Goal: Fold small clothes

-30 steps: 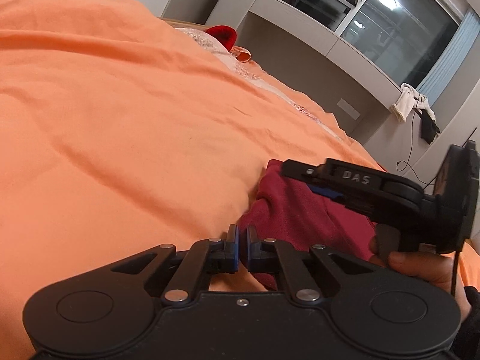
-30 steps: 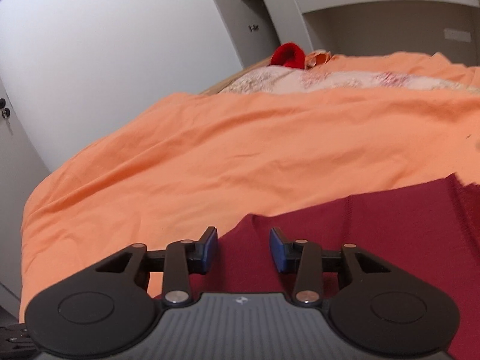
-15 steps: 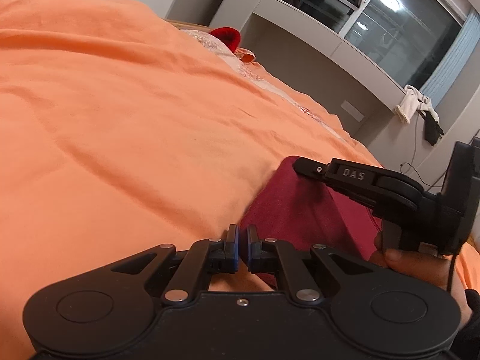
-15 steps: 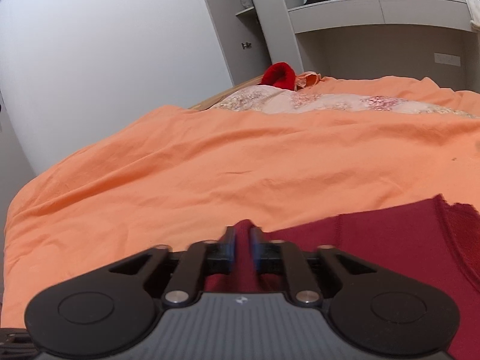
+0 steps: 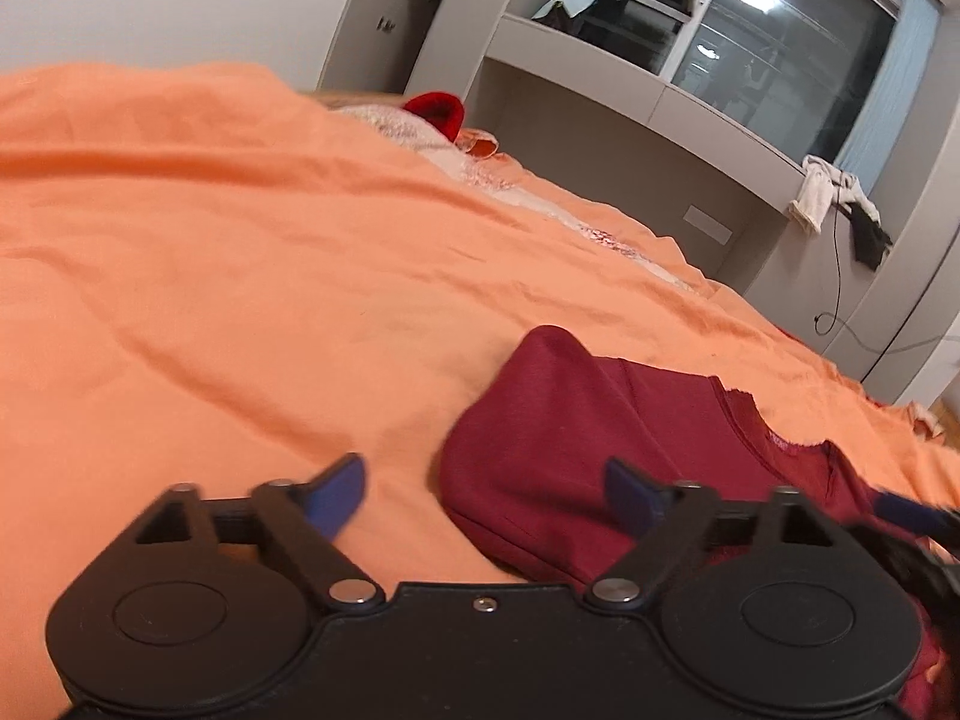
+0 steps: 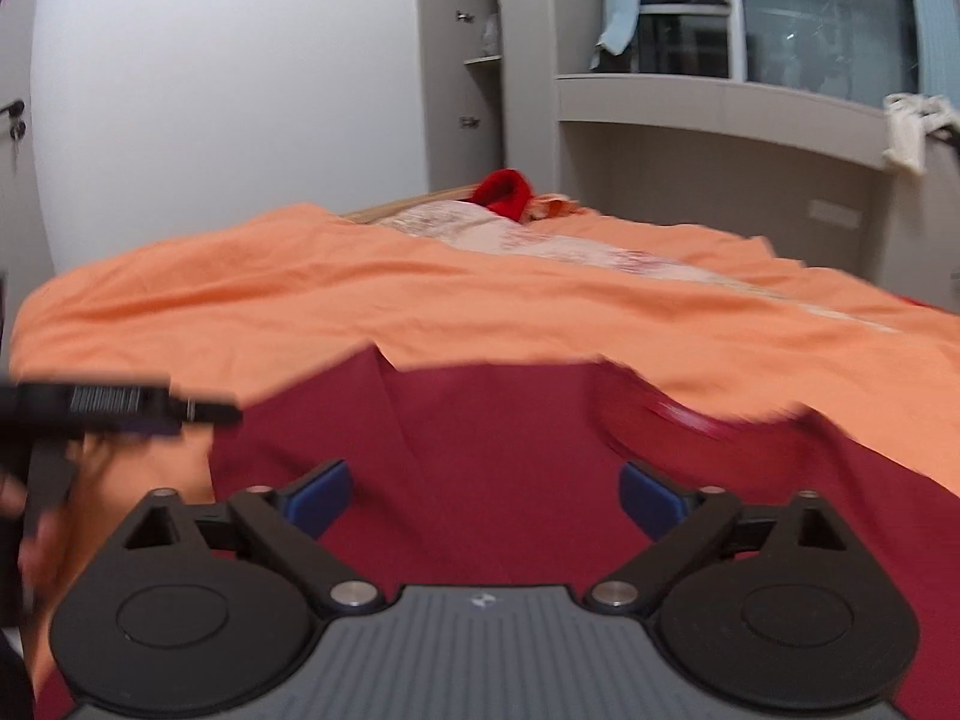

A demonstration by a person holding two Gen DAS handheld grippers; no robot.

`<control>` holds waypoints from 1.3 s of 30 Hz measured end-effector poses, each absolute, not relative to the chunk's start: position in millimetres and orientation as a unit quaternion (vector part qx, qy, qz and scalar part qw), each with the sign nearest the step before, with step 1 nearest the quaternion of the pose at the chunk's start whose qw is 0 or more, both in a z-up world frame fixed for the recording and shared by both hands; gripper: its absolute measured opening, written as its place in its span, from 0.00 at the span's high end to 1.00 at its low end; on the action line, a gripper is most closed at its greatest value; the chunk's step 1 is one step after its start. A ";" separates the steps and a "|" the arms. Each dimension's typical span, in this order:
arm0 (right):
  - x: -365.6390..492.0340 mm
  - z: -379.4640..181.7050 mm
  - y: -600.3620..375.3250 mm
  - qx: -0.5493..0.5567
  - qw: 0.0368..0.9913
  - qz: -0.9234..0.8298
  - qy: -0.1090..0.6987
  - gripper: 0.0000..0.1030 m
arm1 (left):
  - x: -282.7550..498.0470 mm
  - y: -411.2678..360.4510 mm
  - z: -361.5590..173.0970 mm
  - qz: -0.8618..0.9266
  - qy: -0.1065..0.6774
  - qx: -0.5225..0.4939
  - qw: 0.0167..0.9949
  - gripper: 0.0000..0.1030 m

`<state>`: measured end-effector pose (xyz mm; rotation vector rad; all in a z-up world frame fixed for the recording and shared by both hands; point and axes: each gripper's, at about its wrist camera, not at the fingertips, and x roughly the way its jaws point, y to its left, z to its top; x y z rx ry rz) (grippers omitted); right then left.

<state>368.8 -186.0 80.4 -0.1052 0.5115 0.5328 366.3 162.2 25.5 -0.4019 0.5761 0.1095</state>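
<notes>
Dark red knit garment lies on the wrinkled orange bed cover, near the front edge of the bed, partly folded, with one rounded fold standing up at its far left corner. Its ribbed neckline edge shows toward the right in the left wrist view.

Left gripper, black with blue pads: jaws have just been opening and now stand wide. Nothing is pinched. The left pad sits over bare orange cover, the right pad over the garment's near edge; whether it touches the cloth, can't tell. The garment's left hem lies between the two pads.

Right gripper, black with blue pads and grey ribbed body: jaws have just been opening too, now spread wide and holding nothing. Red fabric fills the space under and between the pads, lying flat. View is motion-blurred.

In the right wrist view the left gripper shows at the left edge, blurred, with the person's hand on its handle.

Far end of bed: bright red plush item beside a pale floral-patterned pillow. Grey built-in shelving and a dark window behind, and a white cloth hangs off the shelf.
</notes>
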 end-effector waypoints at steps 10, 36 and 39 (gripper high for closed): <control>230.6 59.1 -287.7 -0.078 0.958 0.183 0.208 0.00 | 328.5 116.7 29.9 0.035 0.255 -0.125 0.958 0.01; 79.1 -21.3 -275.2 -0.351 0.895 0.145 0.236 0.00 | 132.0 23.4 11.1 -0.063 0.138 -0.005 0.988 0.01; 80.1 -42.4 -265.3 -0.414 0.874 0.110 0.232 0.00 | 133.0 25.1 7.0 -0.058 0.145 -0.007 0.988 0.01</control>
